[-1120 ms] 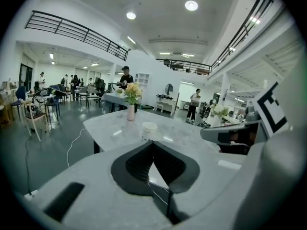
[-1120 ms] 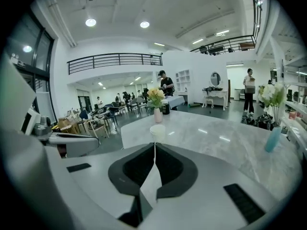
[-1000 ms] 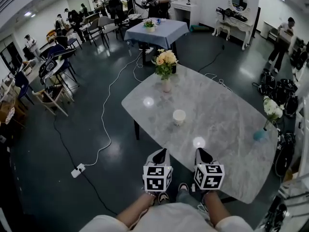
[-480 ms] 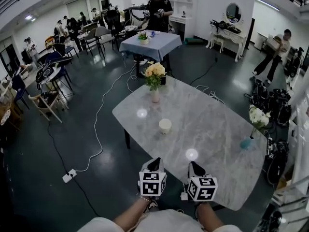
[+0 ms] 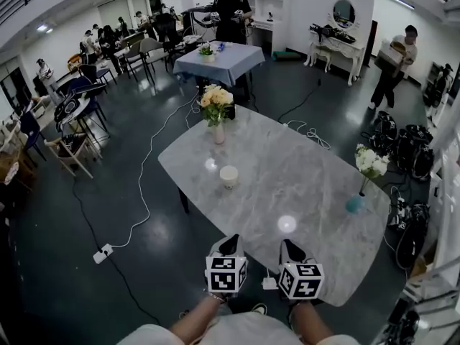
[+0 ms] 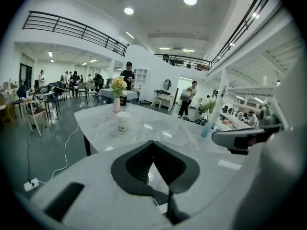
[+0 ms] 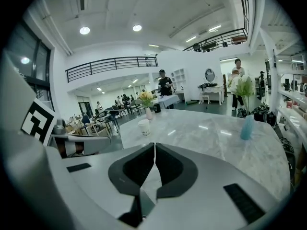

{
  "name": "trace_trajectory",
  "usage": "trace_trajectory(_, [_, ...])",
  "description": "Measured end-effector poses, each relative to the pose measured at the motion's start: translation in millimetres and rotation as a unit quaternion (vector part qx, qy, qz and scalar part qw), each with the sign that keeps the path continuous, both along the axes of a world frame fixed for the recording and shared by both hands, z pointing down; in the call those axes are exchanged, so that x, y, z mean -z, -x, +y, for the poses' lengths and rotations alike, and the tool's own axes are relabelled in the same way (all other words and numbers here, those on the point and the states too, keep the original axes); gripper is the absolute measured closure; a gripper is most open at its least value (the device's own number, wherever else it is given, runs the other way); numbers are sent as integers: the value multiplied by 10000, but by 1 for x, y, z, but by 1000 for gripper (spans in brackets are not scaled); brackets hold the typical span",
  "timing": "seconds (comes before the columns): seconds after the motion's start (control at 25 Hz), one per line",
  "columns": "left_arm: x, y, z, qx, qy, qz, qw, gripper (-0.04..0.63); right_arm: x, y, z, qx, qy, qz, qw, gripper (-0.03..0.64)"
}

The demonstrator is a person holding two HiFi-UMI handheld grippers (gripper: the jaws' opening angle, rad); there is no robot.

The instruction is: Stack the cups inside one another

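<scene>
Starting nearest the person, two forearms are seen at the bottom of the head view, each carrying a claw topped by a marker cube (image 5: 226, 274). The left claw (image 5: 230, 244) and the right claw (image 5: 291, 247) are held side by side over the near edge of the desk (image 5: 316, 192), both pointing toward its far end.

Jaw closure is not resolved from above; it is supplied by the gripper views. In the left gripper view, the left claw (image 6: 153, 143) is shown with its tips brought together and nothing between them. In the right gripper view, the right claw (image 7: 155, 145) is likewise closed and empty. The neighbouring claw's body is also shown at the edge of each gripper view. The floor cable with its power strip (image 5: 103, 252) is shown whole only from the head.

The cup (image 5: 228, 176) is stood on the far left part of the desk, well apart from both claws. It is upright, with its long axis vertical and its mouth upward. Seen side-on, the cup (image 6: 123, 121) tapers toward its base. Whether further cups are nested inside it cannot be told.

Beyond the cup, a vase of yellow flowers (image 5: 217, 124) is placed at the far end of the desk. A blue vase (image 5: 354, 203) holding white flowers is stood near the right edge. Farther off, a cloth-covered table (image 5: 219, 56) is seen, with a person (image 5: 231, 9) standing behind it.
</scene>
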State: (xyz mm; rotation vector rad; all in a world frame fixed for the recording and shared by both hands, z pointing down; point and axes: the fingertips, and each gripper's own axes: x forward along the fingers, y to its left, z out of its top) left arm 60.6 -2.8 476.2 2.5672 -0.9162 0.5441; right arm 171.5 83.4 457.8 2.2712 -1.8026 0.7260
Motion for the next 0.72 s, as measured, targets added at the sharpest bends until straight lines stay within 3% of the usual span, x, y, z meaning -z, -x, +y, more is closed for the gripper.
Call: trace_trajectory(0.72, [8,-10,2,-308,-214,13,9993,600,8,7,-3,-109,-434,-351,9984,609])
